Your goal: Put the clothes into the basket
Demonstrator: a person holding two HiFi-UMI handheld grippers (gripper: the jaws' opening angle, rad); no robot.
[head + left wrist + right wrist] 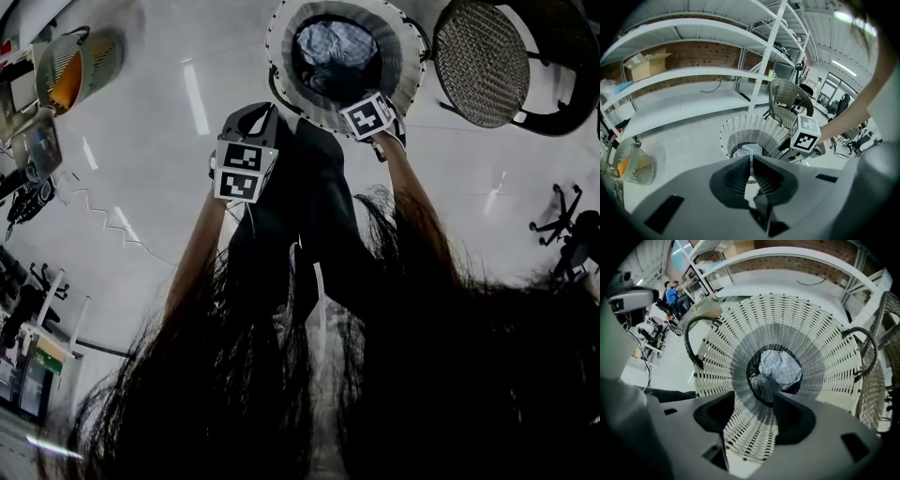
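Observation:
A white wicker basket (281, 47) with black handles stands on the grey floor. A pale checked cloth (780, 366) and a dark grey cloth (761, 386) lie at its bottom. My right gripper (754, 399) hangs over the basket's mouth, pointing steeply down, open, with nothing between its jaws. My left gripper (751, 158) is nearer me and left of the basket (740, 129), jaws together with nothing seen between them. In the head view, a black shape (309, 206) lies between the left gripper (246, 169) and the right gripper (370, 117). I cannot tell whether it is cloth.
A wicker chair (487, 61) stands right of the basket. A smaller basket (80, 66) with something orange is at the far left. White shelves (693, 75) with a cardboard box (647, 65) run behind. Long dark hair (281, 394) hides the lower head view. People (675, 291) sit far off.

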